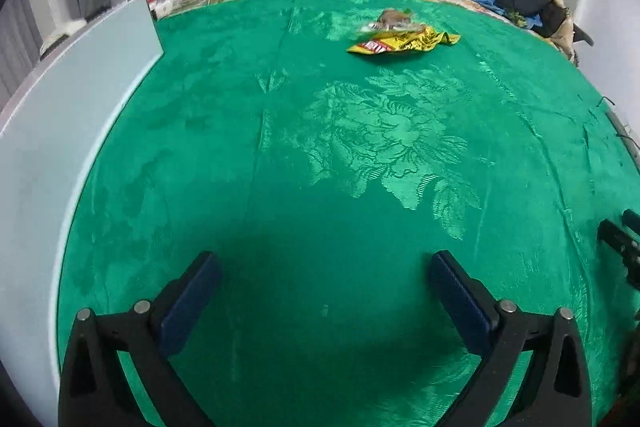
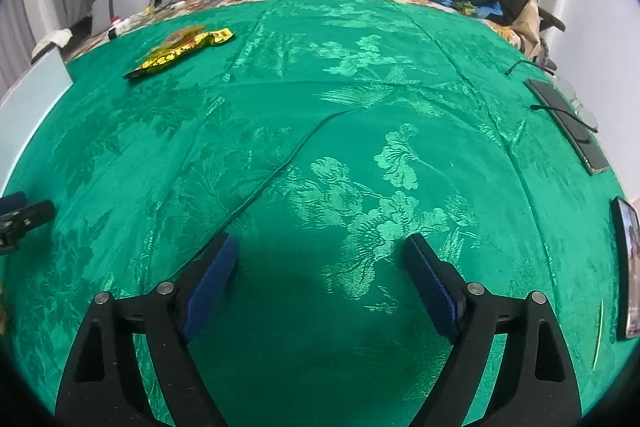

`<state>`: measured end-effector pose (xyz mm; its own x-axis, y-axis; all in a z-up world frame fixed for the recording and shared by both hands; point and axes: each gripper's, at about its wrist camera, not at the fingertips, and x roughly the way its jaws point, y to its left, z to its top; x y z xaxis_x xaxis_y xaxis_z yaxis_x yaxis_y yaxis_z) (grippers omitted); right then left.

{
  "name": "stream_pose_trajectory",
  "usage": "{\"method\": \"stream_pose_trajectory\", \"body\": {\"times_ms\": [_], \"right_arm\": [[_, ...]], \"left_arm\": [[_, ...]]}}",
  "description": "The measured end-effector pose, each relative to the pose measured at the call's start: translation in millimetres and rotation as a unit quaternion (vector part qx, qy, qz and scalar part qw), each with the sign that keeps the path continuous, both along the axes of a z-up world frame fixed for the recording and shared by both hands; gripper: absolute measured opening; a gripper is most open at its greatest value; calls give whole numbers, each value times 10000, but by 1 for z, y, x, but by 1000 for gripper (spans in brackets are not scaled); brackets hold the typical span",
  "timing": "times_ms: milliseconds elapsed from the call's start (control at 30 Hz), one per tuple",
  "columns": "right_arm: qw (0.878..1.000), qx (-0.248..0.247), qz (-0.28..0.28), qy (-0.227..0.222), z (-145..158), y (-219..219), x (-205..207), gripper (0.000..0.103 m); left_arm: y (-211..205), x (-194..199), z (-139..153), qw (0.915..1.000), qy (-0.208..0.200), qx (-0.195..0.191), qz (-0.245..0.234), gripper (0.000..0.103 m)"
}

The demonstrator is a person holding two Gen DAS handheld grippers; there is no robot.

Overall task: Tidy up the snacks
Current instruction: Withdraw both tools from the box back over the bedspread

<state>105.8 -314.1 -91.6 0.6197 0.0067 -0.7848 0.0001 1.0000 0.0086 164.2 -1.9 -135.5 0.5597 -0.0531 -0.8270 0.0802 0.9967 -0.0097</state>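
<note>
Both tools, left tool (image 1: 322, 265) and right tool (image 2: 318, 247), hang with fingers apart and empty. From the yellow snack packet (image 1: 402, 42), lying flat on the green cloth (image 1: 280, 147) far ahead, its long axis crosswise, the left tool looks nearer; a brownish packet (image 1: 394, 17) touches its far side.
</note>
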Motion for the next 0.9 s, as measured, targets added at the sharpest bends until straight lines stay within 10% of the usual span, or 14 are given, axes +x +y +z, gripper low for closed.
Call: {"method": "stream_pose_trajectory", "body": {"times_ms": [900], "right_arm": [[10000, 1, -4, 1, 0, 1, -1, 89]], "left_arm": [[3, 0, -3, 9999, -125, -5, -46, 103]]}}
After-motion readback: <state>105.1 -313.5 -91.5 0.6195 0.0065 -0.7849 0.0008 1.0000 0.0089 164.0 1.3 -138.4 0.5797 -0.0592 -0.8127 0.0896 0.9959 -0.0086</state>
